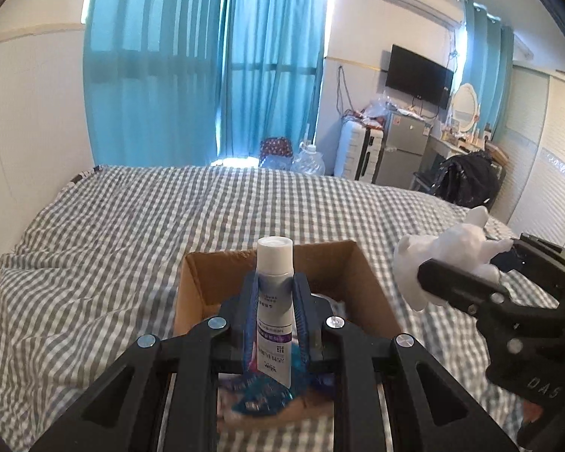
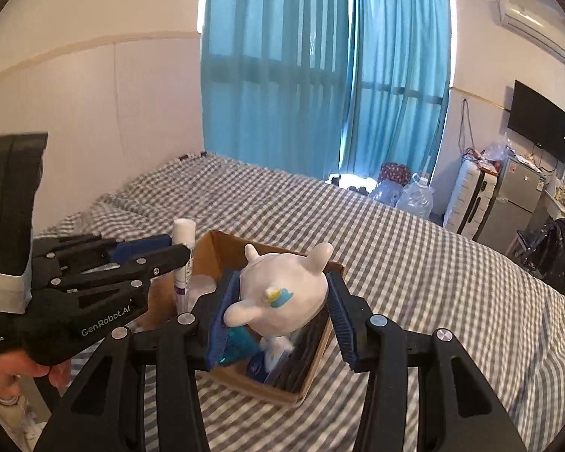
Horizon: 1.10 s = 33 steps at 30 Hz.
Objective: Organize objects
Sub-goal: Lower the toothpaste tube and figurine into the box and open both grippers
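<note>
Gripping the tube [image 1: 274, 301] in our left gripper [image 1: 275, 297] and the figurine [image 2: 282, 297] in our right gripper [image 2: 278, 301], we are hovering at frame centre over the box [image 2: 316, 354], risking a collision.

"GenRobot.AI" reads on the left claw [image 2: 184, 254]; "DAS" on the right claw [image 1: 467, 263]

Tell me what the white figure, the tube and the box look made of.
White figure: hard, glossy, probably ceramic or plaster, with painted blue-yellow marks. Tube: smooth plastic with printed label and white cap. Box: brown matte cardboard with raw-cut edges.
</note>
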Motion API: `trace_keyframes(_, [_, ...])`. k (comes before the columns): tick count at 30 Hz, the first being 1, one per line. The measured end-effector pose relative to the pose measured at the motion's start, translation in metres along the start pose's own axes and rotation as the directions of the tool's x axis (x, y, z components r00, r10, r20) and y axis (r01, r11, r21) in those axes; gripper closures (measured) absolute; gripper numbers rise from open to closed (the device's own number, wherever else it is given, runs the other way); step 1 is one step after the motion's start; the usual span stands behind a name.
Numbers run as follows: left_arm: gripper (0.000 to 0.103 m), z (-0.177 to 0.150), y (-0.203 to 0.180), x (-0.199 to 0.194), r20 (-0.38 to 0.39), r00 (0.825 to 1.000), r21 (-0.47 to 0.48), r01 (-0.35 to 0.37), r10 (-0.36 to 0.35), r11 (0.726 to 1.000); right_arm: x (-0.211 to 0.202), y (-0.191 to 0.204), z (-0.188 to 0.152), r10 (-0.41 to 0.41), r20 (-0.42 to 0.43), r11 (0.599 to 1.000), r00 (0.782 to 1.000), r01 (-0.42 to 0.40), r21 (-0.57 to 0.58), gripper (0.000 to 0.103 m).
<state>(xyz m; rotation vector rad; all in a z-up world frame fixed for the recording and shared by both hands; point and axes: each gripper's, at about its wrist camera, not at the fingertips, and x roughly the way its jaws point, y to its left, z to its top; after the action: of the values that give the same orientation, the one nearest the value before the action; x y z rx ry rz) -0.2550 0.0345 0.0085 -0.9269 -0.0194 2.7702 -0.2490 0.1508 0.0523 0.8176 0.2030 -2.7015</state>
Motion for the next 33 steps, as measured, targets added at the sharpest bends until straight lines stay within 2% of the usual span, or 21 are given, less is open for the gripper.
trace_keyframes(4, [0.085,-0.003,0.011,0.033,-0.035,0.999,-0.068,0.019,-0.021,0.997,0.053,-0.009,-0.002,0.006,-0.047,1.0,0.999,-0.006,0.004,0.056])
trace_keyframes(8, [0.085,-0.008,0.004,0.061,-0.059,0.998,-0.016,0.004,-0.005,1.0,0.091,-0.016,-0.011,0.018,-0.085,1.0,0.996,-0.016,0.023,0.056])
trace_keyframes(11, [0.085,-0.012,0.008,0.077,-0.072,0.997,-0.029,0.008,-0.01,1.0,0.111,-0.019,-0.018,0.026,-0.119,1.0,0.993,-0.024,0.018,0.056])
trace_keyframes(14, [0.085,-0.014,0.013,0.086,-0.079,0.997,-0.046,0.002,-0.006,0.999,0.117,-0.022,-0.028,0.025,-0.106,1.0,0.994,-0.024,0.012,0.055])
trace_keyframes(17, [0.082,-0.02,0.015,0.087,-0.086,0.996,-0.052,-0.013,0.009,0.999,0.116,-0.032,-0.031,0.031,-0.095,0.999,0.995,-0.027,0.044,0.047])
trace_keyframes(19, [0.079,-0.021,0.015,0.086,-0.1,0.995,-0.058,-0.021,0.015,0.998,0.106,-0.037,-0.032,0.032,-0.075,0.997,0.997,-0.027,0.068,0.046])
trace_keyframes(20, [0.074,-0.022,0.015,0.084,-0.104,0.994,-0.059,-0.024,0.018,0.998,0.103,-0.039,-0.03,0.031,-0.07,0.997,0.997,-0.026,0.077,0.044])
trace_keyframes(22, [0.057,-0.021,0.012,0.076,-0.098,0.995,-0.053,-0.033,0.027,0.998,0.094,-0.046,-0.025,0.021,-0.058,0.996,0.998,-0.015,0.093,0.039])
trace_keyframes(23, [0.041,-0.02,0.011,0.069,-0.088,0.995,-0.049,-0.041,0.037,0.998,0.087,-0.048,-0.023,0.011,-0.05,0.995,0.999,-0.006,0.1,0.038])
trace_keyframes(24, [0.034,-0.019,0.009,0.06,-0.068,0.996,-0.048,-0.053,0.05,0.997,0.081,-0.049,-0.021,0.003,-0.046,0.994,0.999,0.002,0.106,0.038])
trace_keyframes(27, [0.034,-0.014,0.004,0.03,-0.028,0.999,-0.051,-0.041,0.04,0.998,0.052,-0.049,-0.014,-0.016,-0.02,0.992,1.0,0.018,0.128,0.029])
trace_keyframes(29, [0.032,-0.009,-0.001,0.012,-0.015,0.999,-0.051,-0.038,0.038,0.998,0.025,-0.047,-0.009,-0.043,0.016,0.991,0.999,0.041,0.129,0.017])
trace_keyframes(31, [0.027,-0.005,-0.007,-0.012,0.018,0.999,-0.04,-0.046,0.046,0.998,-0.003,-0.045,-0.004,-0.074,0.052,0.99,0.996,0.067,0.123,0.013])
trace_keyframes(33, [0.015,-0.003,-0.013,-0.04,0.068,0.996,-0.028,-0.051,0.053,0.998,-0.026,-0.043,0.0,-0.088,0.072,0.989,0.993,0.079,0.123,0.012])
